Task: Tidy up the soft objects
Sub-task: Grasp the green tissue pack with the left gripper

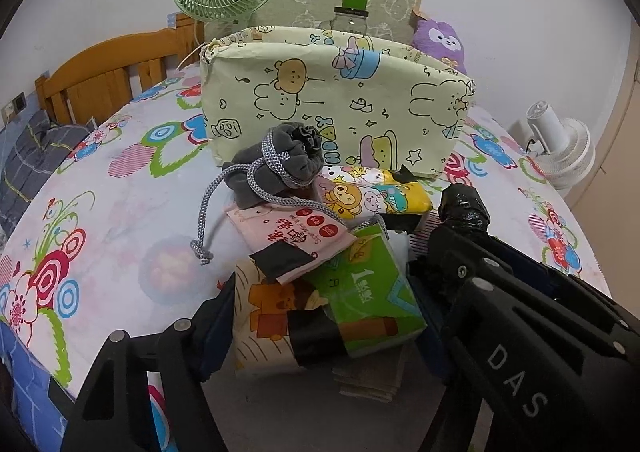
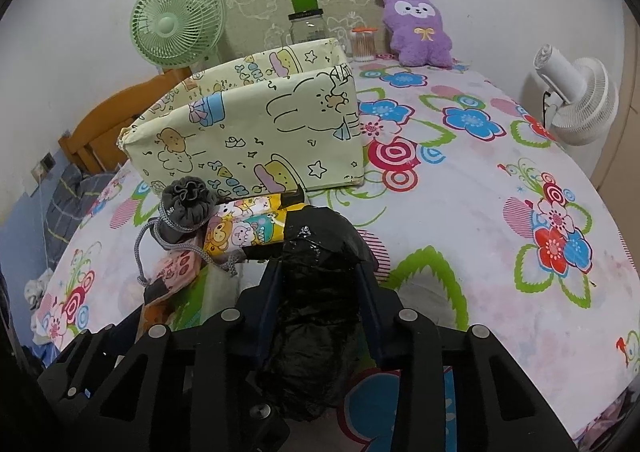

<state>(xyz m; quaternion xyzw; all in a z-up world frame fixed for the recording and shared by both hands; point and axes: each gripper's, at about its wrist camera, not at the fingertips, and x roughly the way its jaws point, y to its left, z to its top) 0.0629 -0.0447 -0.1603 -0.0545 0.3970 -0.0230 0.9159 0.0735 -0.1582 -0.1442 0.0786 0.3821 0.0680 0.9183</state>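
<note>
Pinching a crinkly black plastic bundle (image 2: pixel 316 292), your right claw (image 2: pixel 320 276) squeezes it; your left claw (image 1: pixel 320 316) sits spread around glossy tissue packs (image 1: pixel 368 292) on the bed (image 2: pixel 480 220).

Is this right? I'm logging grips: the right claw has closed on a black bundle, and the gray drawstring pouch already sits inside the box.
Not quite. The right claw does grip the black bundle, but the pouch is not inside the box; it rests on the packets in front of it, as the left wrist view shows.
</note>
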